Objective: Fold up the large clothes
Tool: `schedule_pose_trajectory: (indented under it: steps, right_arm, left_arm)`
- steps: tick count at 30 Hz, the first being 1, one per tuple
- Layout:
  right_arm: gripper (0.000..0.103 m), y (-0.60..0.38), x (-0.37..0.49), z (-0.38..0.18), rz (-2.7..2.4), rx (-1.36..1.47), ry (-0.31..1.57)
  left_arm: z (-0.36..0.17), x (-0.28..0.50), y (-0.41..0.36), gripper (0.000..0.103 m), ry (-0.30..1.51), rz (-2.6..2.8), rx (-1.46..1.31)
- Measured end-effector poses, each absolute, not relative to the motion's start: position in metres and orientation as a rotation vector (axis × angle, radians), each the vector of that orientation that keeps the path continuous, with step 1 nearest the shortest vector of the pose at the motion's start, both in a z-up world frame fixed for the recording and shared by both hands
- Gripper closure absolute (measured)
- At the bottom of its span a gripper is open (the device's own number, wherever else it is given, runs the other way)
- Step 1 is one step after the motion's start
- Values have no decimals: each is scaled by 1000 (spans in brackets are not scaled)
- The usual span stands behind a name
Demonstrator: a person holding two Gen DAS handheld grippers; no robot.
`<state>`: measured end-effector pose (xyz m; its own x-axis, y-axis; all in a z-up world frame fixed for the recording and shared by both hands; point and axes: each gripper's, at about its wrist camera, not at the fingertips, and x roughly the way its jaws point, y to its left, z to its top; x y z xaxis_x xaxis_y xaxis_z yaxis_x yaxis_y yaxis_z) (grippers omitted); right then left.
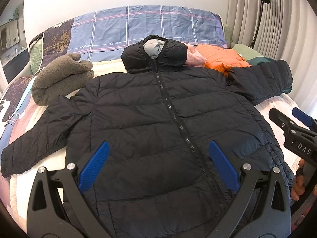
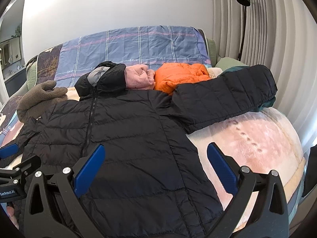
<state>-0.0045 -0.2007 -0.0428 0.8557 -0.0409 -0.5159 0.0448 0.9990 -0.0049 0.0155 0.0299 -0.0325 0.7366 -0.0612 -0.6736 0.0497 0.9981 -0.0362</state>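
Bed [image 2: 257,138] with pale fleecy blanket [image 1: 23,180], pinkish at right side. Black puffer jacket [image 1: 158,119] spread flat on it, front up, zip closed, sleeves out to both sides. Left of jacket's hood, touching its shoulder: bunched grey fleece [image 1: 59,79]. Right of hood: crumpled pink garment [image 2: 138,77], then orange puffer jacket [image 2: 178,75] just beside it, jacket's right sleeve lying over orange one's edge. Dark green item [image 2: 267,103] under that sleeve's cuff. Behind hood: blue checked sheet [image 1: 138,25] draped at head of bed.
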Motion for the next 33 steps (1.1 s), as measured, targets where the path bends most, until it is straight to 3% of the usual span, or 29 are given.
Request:
schedule_pose_trajectory:
  steps: [33]
  right_arm:
    - [1, -196, -1, -48, -20, 2, 566]
  left_arm:
    - [-36, 15, 28, 2, 752, -83, -18]
